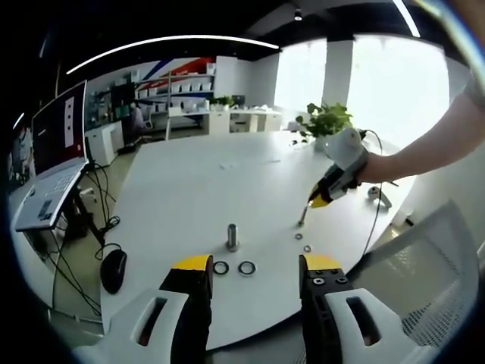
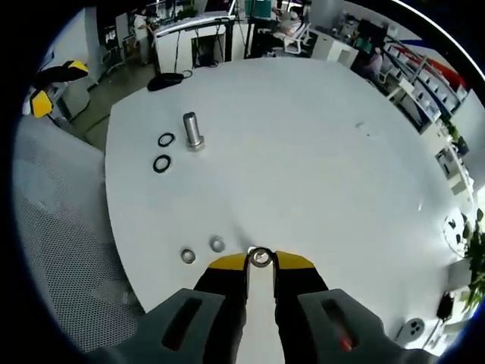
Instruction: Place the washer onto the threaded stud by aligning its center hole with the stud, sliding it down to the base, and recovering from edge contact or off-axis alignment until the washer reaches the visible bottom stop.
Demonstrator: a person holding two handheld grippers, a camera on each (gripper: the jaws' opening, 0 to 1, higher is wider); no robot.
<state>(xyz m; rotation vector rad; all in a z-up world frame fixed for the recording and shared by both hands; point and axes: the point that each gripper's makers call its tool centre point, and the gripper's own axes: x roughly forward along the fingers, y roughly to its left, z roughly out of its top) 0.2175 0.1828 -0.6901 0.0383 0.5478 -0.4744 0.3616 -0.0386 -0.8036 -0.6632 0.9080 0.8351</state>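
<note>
A: Left gripper view first. What've we got?

B: Our left gripper, yellow-tipped jaws spread wide w/ nothing between them, hangs over the near edge of the round white table. Just ahead stands the upright grey threaded metal stud, bare, nothing on its shaft. Two dark flat rings lie on the tabletop just beside its base. Off to the right our right gripper comes in nose-down, tip at the table near two small silvery washers.

A: And the right gripper view?

B: Right gripper jaws are nearly pressed together, pinching a small shiny metal washer at the tips, low over the table. Two loose silvery washers lie just left of it. The stud is well apart, up-left, w/ the dark rings beside it.

A: So progress?

B: We judge it early: washer's picked, but carrying it to the stud, lining up the hole and sliding it down to the base are all left.
</note>
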